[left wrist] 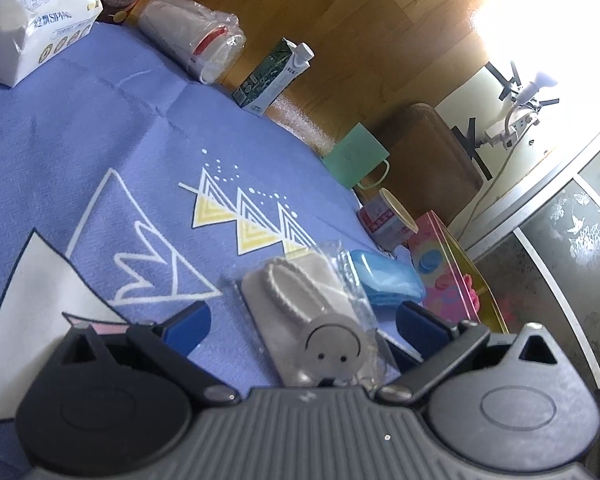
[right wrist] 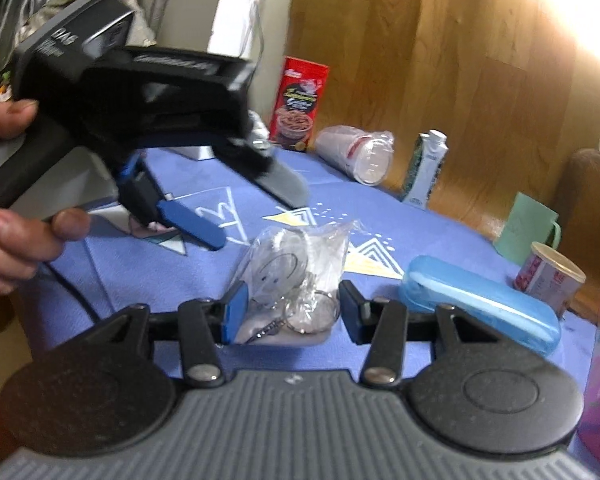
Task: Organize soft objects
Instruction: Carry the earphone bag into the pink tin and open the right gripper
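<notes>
Your left gripper (left wrist: 300, 328) is released, jaws wide around the bagged grey smiley pouch (left wrist: 312, 312) on the blue worktop cloth (left wrist: 100, 128). In the left wrist view the pouch's long axis runs 11 to 5 o'clock, smiley end toward you. Your right gripper (right wrist: 290, 310) is half spread around the bag's keyring end, pads not pressing. Blue case (left wrist: 384, 280) sits just beside at 3 o'clock; pink box (left wrist: 448, 276) beyond. At 11 o'clock: tissue pack (left wrist: 32, 20) reading "CLEAN", sleeve of cups (left wrist: 196, 36), green carton (left wrist: 272, 76).
</notes>
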Available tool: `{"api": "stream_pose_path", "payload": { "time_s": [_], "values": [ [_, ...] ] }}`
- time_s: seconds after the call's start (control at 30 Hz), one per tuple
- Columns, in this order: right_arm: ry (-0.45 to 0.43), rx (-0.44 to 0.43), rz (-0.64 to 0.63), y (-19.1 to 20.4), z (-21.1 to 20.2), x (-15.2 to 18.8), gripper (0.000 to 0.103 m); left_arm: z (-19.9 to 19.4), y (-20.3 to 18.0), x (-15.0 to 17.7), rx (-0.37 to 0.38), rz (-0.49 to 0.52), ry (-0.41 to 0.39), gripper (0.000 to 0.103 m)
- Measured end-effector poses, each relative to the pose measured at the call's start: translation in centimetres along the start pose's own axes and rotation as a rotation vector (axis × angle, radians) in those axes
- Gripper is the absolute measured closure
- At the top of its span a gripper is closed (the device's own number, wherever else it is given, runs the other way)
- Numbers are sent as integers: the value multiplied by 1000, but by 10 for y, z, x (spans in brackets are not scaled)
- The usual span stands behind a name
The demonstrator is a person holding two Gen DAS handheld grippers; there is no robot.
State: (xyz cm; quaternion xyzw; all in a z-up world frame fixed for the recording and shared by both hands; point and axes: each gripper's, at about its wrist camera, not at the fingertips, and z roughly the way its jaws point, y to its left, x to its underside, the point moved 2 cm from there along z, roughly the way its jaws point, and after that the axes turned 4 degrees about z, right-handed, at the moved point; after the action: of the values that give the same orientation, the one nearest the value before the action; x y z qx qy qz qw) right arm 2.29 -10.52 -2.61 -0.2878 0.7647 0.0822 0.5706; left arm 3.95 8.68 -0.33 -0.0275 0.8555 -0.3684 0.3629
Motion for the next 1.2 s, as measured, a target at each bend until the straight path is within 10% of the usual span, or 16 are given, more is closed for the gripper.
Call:
{"api": "stream_pose_path", "payload": {
  "time_s": [0.37,0.73,1.2],
  "values": [
    [-30,20,120,-13,-5,-1,55,40,-22,-5,92,9,82,1],
    [120,-230,882,-101,2,25,67,42,-26,-2,134,-62,84,3],
    [-130,-82,848,-137,-68,0,68,70,-152,-47,295,196,49,7]
  ]
}}
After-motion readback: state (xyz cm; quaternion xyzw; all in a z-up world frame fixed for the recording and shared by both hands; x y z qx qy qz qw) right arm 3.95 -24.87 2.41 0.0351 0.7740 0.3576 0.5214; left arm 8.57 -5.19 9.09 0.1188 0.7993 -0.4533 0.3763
